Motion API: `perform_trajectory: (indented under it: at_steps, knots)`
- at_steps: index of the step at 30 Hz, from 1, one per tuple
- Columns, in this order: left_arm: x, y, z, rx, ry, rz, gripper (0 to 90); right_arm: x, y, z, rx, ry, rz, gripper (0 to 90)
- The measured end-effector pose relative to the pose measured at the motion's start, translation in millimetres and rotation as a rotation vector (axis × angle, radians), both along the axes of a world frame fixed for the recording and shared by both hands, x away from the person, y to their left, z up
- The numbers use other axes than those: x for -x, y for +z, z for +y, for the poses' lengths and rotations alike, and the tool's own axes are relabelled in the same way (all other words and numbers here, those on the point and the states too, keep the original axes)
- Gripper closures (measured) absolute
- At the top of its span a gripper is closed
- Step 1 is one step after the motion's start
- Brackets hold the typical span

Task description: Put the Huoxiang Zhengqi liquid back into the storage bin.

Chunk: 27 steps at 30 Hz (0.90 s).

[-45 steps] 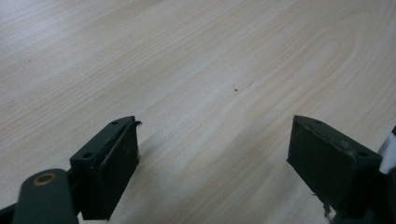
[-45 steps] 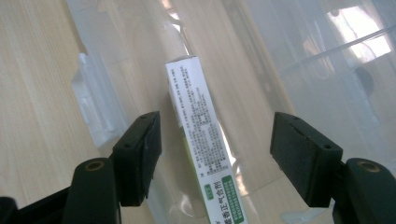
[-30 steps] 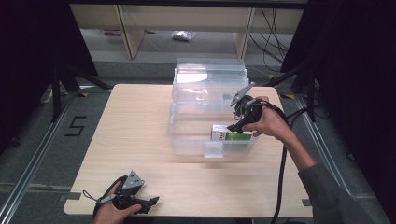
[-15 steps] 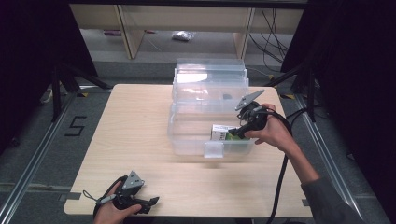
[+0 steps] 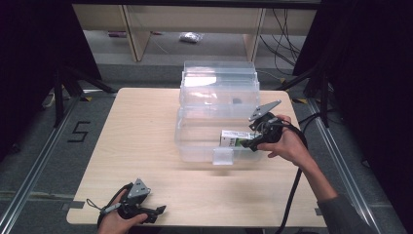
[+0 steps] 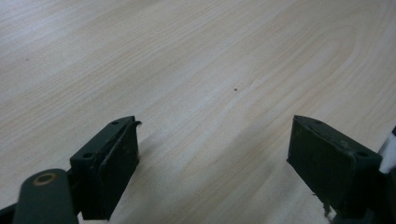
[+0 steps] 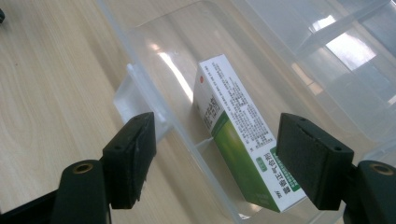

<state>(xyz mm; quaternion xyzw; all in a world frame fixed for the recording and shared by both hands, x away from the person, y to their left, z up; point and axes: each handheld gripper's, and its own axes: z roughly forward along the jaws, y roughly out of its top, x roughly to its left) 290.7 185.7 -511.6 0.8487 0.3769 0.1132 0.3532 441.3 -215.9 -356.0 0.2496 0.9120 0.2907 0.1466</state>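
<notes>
Green/white box in clear bin, long axis along front wall | R gripper released | L gripper released

Light wood table; clear stacked bins at middle.

Over the last second we see the right gripper draw back from the clear plastic bin, sliding a little toward the table's right edge and toward the person. The right hand has come with it, wrist lower than before. The green-and-white carton now lies free inside the bin, past the jaws, which stand wide apart. It may have settled slightly nearer the bin's front wall, though the high view is too coarse to be sure.
</notes>
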Motion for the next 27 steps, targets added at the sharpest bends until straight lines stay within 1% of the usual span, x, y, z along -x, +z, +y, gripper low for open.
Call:
perform_trajectory:
  at_steps: [2, 3, 4, 5, 6, 7, 8, 9, 10, 11, 12, 13, 14, 15, 16, 19, 20, 21, 22, 24, 25, 26, 27]
  knots:
    - [-0.4, -0.4, 0.0, -0.003, 0.001, 0.002, 15.9, 5.5, -1.4, -0.9, -0.01, -0.03, 0.02, 29.6]
    - [-0.1, -0.2, 0.0, -0.001, 0.0, 0.001, 15.9, 6.8, -2.3, -1.4, -0.007, -0.014, 0.018, 29.6]
    - [0.0, 0.0, -0.1, 0.0, -0.001, -0.001, 15.9, 9.8, -4.2, -0.4, -0.023, -0.043, 0.029, 29.5]
    - [0.0, 0.0, -0.1, 0.0, -0.001, -0.001, 15.9, 9.8, -4.2, -0.4, -0.023, -0.043, 0.029, 29.5]
    - [0.0, 0.1, 0.0, 0.0, -0.001, -0.001, 15.9, 12.9, -5.8, 0.3, -0.036, -0.045, 0.034, 29.4]
    - [0.0, 0.0, 0.0, 0.0, 0.001, -0.001, 15.9, 12.0, -5.3, -0.8, -0.024, -0.021, 0.031, 29.3]
    - [0.0, 0.0, 0.0, 0.0, 0.001, -0.001, 15.9, 15.1, -6.7, 0.1, -0.038, -0.037, 0.04, 29.2]
    - [0.0, 0.0, 0.0, 0.0, 0.001, -0.001, 15.9, 16.2, -7.9, 0.3, -0.045, -0.036, 0.03, 29.2]
    - [0.0, 0.0, 0.0, 0.0, 0.001, -0.001, 15.9, 17.7, -7.5, 0.2, -0.041, -0.037, 0.044, 29.2]
    - [0.0, 0.0, 0.0, 0.0, 0.001, -0.001, 15.9, 17.7, -7.5, 0.2, -0.041, -0.037, 0.044, 29.2]
    - [0.0, 0.0, 0.0, 0.0, 0.0, -0.001, 15.9, 17.8, -8.6, 0.5, -0.038, -0.003, 0.015, 28.3]
    - [0.0, 0.1, 0.0, 0.0, 0.0, -0.002, 15.9, 19.4, -9.6, 1.4, -0.041, -0.015, 0.012, 28.4]
    - [0.0, 0.1, 0.0, 0.0, 0.0, -0.002, 15.9, 19.4, -9.6, 1.4, -0.041, -0.015, 0.012, 28.4]
    - [0.2, 0.9, 0.6, -0.003, -0.014, 0.003, 15.9, 20.8, -9.4, 1.4, -0.039, -0.012, 0.015, 28.3]
    - [0.3, 0.8, 0.4, 0.0, -0.011, 0.003, 15.9, 21.9, -9.2, 1.2, -0.038, -0.013, 0.019, 28.3]
    - [0.3, 0.8, 0.5, 0.0, -0.011, 0.003, 15.9, 23.7, -12.8, 1.7, -0.048, -0.015, 0.012, 28.3]
    - [0.2, 0.9, 0.6, 0.0, -0.012, 0.003, 15.9, 24.2, -13.5, 1.3, -0.048, -0.01, 0.02, 28.3]
    - [0.3, 1.0, 0.6, -0.001, -0.012, 0.003, 15.9, 25.6, -15.1, 1.7, -0.052, -0.019, 0.019, 28.3]
    - [0.3, 1.1, 0.7, -0.001, -0.012, 0.003, 15.9, 25.8, -16.7, 1.1, -0.056, -0.01, 0.009, 28.1]
    - [0.0, 0.1, -0.1, 0.001, -0.001, -0.001, 15.9, 27.7, -17.6, 0.2, -0.043, -0.008, 0.02, 28.0]
    - [0.0, 0.1, -0.1, -0.001, 0.0, -0.003, 15.9, 29.5, -18.5, 0.3, -0.051, -0.017, 0.03, 27.9]
    - [0.4, 0.4, -0.2, 0.007, -0.005, 0.002, 15.9, 30.7, -20.7, -0.2, -0.063, -0.007, 0.026, 27.9]
    - [0.2, 1.0, 0.6, -0.003, -0.014, 0.003, 15.9, 31.0, -23.3, -0.4, -0.068, 0.0, 0.006, 27.9]
